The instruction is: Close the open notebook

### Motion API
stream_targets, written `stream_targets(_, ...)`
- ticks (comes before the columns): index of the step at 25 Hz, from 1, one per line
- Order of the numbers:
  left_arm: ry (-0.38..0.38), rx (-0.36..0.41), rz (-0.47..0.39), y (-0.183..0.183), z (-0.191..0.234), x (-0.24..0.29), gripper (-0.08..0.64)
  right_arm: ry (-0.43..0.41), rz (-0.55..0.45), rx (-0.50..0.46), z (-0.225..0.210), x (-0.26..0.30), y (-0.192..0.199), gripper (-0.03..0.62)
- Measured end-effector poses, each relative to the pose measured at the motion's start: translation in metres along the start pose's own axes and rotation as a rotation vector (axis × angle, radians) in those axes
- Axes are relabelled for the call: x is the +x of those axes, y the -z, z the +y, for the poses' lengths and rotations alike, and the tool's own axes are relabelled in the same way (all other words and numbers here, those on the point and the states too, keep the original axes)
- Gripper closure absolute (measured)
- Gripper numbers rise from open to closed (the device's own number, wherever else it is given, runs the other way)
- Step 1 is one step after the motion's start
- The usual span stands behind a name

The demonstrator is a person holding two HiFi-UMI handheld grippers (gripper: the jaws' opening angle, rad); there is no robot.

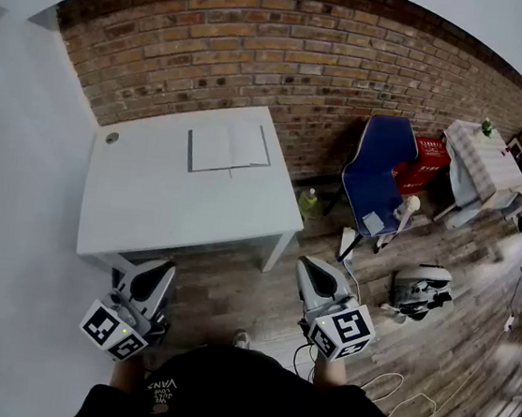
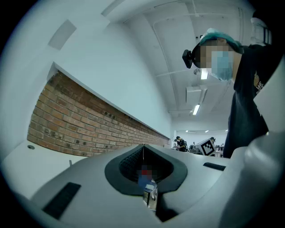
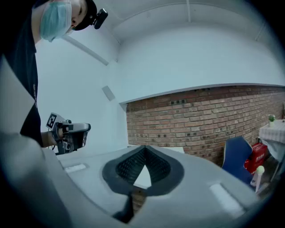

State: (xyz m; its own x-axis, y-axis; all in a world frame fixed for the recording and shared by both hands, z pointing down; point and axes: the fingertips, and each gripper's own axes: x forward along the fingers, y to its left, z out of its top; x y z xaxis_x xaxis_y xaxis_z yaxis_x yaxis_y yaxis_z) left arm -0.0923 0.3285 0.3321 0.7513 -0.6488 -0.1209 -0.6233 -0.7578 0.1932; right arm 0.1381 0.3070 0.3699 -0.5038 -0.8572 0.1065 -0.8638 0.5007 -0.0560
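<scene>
The open notebook (image 1: 229,148) lies flat with pale pages on the far half of the white table (image 1: 148,208), close to the brick wall. Both grippers hang low by the person's body, short of the table's near edge and far from the notebook. The left gripper (image 1: 161,271) sits at the table's near left corner; in the left gripper view its jaws (image 2: 143,147) meet at the tip with nothing held. The right gripper (image 1: 309,265) hovers over the wooden floor right of the table; its jaws (image 3: 144,148) also meet at the tip, empty.
A blue chair (image 1: 379,170) stands right of the table, with a red box (image 1: 427,162) and a small cloth-covered table (image 1: 479,164) beyond. A green bottle (image 1: 310,202), a white device (image 1: 421,289) and cables (image 1: 399,390) lie on the floor.
</scene>
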Motion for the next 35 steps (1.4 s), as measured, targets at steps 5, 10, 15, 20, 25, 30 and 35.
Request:
stream_targets(5,-0.012,-0.003,-0.009,0.001,0.005,0.004,0.549,-0.044,-0.017,0.088,-0.003,0.006,0.000,0.595)
stream_targets(10,-0.034,-0.015,-0.014,0.007,0.011,0.014,0.549,-0.033,0.007,0.061,-0.015,0.016,0.003,0.594)
stream_targets(15,-0.072,-0.021,-0.018,0.022,0.016,0.025,0.549,-0.036,0.015,0.068,-0.035,0.022,0.015,0.594)
stream_targets(20,-0.102,-0.046,-0.001,0.034,0.023,0.032,0.549,-0.041,0.036,0.090,-0.049,0.034,0.025,0.594)
stream_targets(25,-0.093,-0.051,-0.004,0.034,0.047,0.044,0.549,-0.043,0.034,0.099,-0.054,0.062,0.022,0.594)
stream_targets(30,-0.068,-0.070,-0.006,0.026,0.084,0.059,0.549,-0.028,0.040,0.100,-0.056,0.096,0.016,0.594)
stream_targets(35,-0.024,-0.076,0.004,0.018,0.128,0.080,0.549,0.009,0.039,0.096,-0.062,0.138,0.006,0.594)
